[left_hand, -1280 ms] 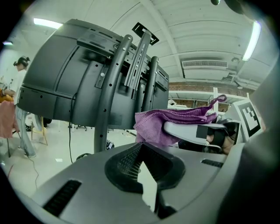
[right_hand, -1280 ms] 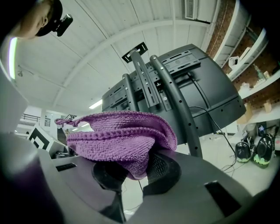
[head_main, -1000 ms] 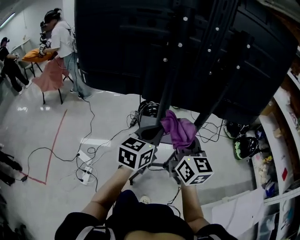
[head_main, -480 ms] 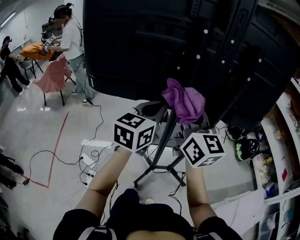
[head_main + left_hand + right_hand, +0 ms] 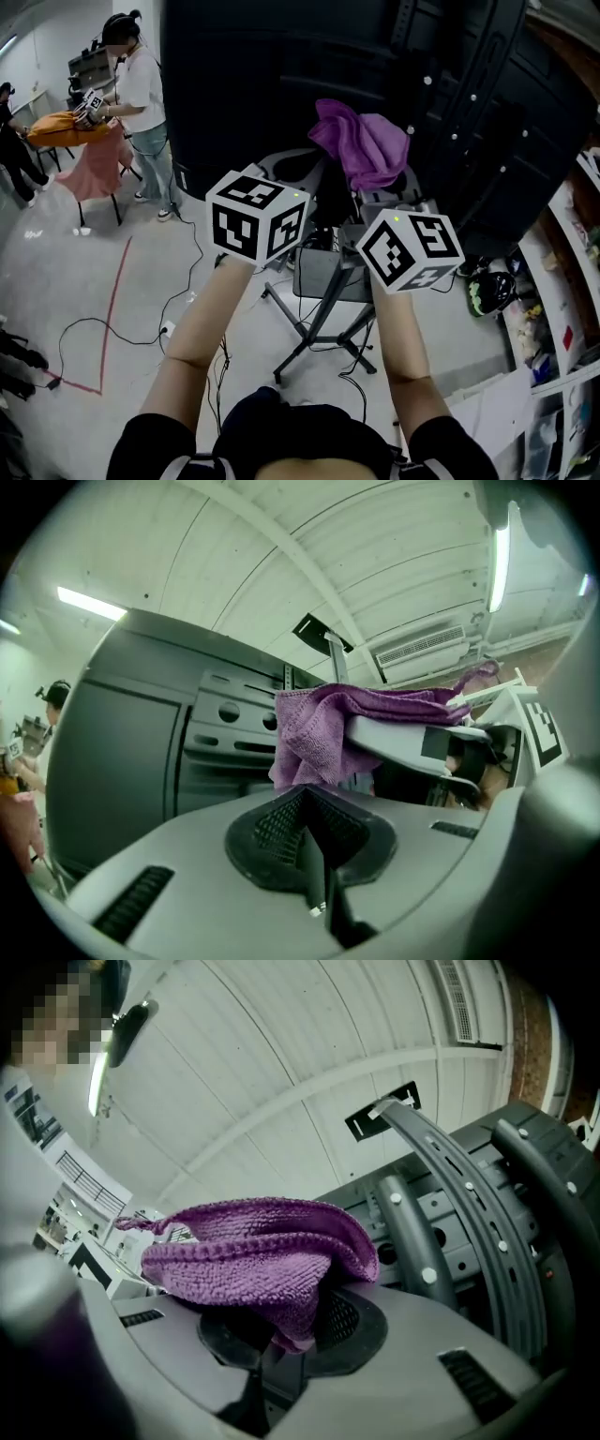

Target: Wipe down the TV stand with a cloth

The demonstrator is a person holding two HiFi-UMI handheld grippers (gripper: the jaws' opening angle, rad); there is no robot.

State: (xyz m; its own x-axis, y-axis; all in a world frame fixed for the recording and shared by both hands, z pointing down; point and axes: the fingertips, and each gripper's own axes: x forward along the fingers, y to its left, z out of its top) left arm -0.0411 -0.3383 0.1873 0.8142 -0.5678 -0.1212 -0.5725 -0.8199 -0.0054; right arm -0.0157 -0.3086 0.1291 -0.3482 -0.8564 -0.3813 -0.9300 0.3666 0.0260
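Right tongs (image 5: pixel 281 1340) clenched on the purple cloth (image 5: pixel 253 1251), which bunches over their tips. Left tongs (image 5: pixel 314 827) closed with nothing between them, held just beside the right pair. Since a second ago both pairs have climbed. Cloth was low on the TV stand (image 5: pixel 319 314), near its legs. Now it sits high, by the uprights (image 5: pixel 417 1232) behind the screen (image 5: pixel 253 84). Right gripper view shows the cloth apart from the uprights, not pressed on. Judgement: upward pass along the mast is done or paused, and contact must be remade before more wiping counts.
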